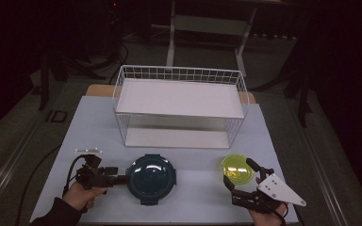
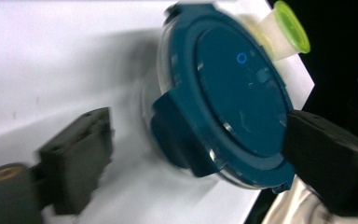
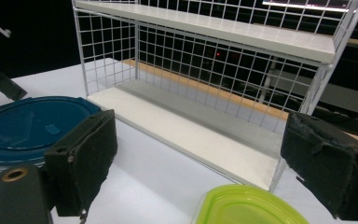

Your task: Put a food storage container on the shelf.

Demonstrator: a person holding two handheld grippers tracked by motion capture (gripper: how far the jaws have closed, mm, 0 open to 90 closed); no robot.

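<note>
Right now the left gripper (image 1: 122, 179) lies low at the front-left of the pale worktop (image 1: 193, 160), pointing sideways at the round dark-teal lidded container w/ clear body (image 1: 151, 178). Jaws are spread wide, not clamped. In the left gripper view the container (image 2: 233, 102) sits btw the two jaws: one jaw stands clear of it w/ bare worktop in the gap, the other is right at the lid's rim near a side latch. Whether that pad actually presses on the rim, can't tell; picture is blurred there. So no grip, container rests on the worktop, just beside the fingertips.

Right gripper (image 1: 240, 176) is at front-right, grey three-cornered plate on top, jaws fully apart and holding nothing. The small round container w/ yellow-green lid (image 1: 237, 168) sits on the worktop btw and just ahead of its jaws; one jaw tip is at the lid's near-left edge, the other along its right side. In the right gripper view the green lid (image 3: 249, 205) shows low btw the two black pads, neither touching it.

Teal container and green-lidded one are well apart, both near the front edge. Behind them, mid-worktop, stands a white wire-mesh two-tier shelf rack (image 1: 179, 101), shelves bare. Teal lid (image 3: 28, 128) also shows left of the right gripper's jaw.
</note>
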